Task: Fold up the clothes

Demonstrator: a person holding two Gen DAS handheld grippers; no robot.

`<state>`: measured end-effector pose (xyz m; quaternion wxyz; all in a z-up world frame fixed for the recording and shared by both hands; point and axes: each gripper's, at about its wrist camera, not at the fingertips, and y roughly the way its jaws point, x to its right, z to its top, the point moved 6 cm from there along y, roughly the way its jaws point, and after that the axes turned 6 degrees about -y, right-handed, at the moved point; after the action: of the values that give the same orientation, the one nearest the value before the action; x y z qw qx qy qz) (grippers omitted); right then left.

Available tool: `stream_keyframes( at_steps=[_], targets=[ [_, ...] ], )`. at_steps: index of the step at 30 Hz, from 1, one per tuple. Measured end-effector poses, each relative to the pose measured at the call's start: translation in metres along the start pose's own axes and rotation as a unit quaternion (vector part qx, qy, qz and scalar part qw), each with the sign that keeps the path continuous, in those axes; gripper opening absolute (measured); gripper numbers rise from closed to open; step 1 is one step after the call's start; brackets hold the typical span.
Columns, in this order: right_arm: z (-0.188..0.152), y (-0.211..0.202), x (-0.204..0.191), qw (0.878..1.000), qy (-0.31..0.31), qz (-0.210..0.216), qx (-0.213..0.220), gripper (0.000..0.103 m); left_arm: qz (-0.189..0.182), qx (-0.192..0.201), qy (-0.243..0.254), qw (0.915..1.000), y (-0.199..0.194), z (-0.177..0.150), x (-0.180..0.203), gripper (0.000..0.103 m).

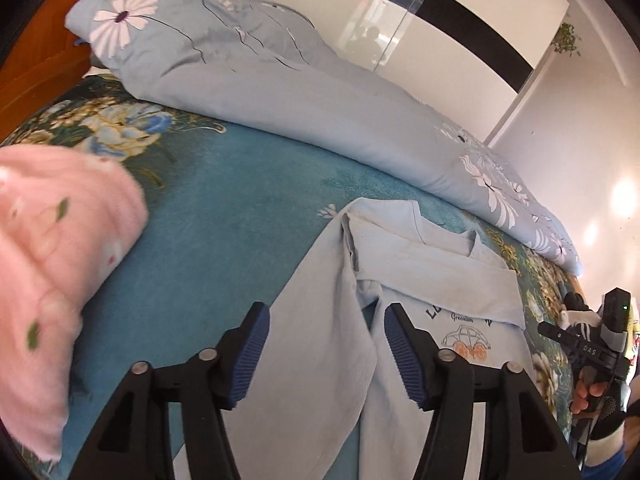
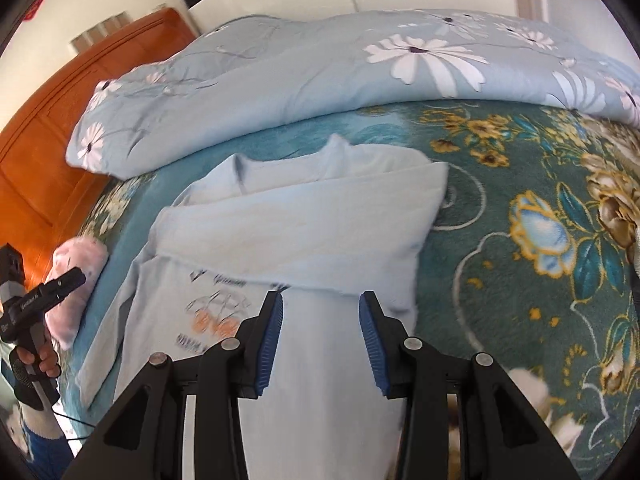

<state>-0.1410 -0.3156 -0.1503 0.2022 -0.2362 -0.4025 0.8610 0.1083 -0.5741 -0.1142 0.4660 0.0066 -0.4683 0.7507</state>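
Note:
A pale blue long-sleeved shirt (image 1: 436, 280) with a small car print lies front-up on the bed; in the right wrist view the shirt (image 2: 288, 220) has one sleeve folded across the chest. My left gripper (image 1: 326, 316) hovers open over the left sleeve, nothing between its blue pads. My right gripper (image 2: 320, 300) stands open above the shirt's lower body, pads apart and holding nothing. The right gripper also shows at the right edge of the left wrist view (image 1: 588, 344), held by a hand.
A teal floral bedspread (image 2: 520, 208) covers the bed. A folded light blue duvet with white daisies (image 1: 256, 64) lies along the far side. A pink fleece garment (image 1: 52, 264) sits at the left. An orange wooden headboard (image 2: 48, 132) bounds the bed.

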Motion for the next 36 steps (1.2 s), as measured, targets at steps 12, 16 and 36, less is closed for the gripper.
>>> stream_keyframes(
  at_steps=[12, 16, 36],
  targets=[
    [-0.067, 0.067, -0.299, 0.945, -0.249, 0.192, -0.088, 0.041, 0.085, 0.091, -0.034, 0.9916, -0.123, -0.043, -0.089, 0.084],
    [-0.108, 0.093, -0.369, 0.919, -0.299, 0.222, -0.133, 0.041, 0.091, 0.102, -0.065, 0.9884, -0.142, -0.053, -0.116, 0.084],
    [-0.150, 0.108, -0.404, 0.893, -0.406, 0.139, -0.137, 0.006, 0.084, 0.130, -0.131, 0.9793, -0.173, -0.067, -0.161, 0.084]
  ],
)
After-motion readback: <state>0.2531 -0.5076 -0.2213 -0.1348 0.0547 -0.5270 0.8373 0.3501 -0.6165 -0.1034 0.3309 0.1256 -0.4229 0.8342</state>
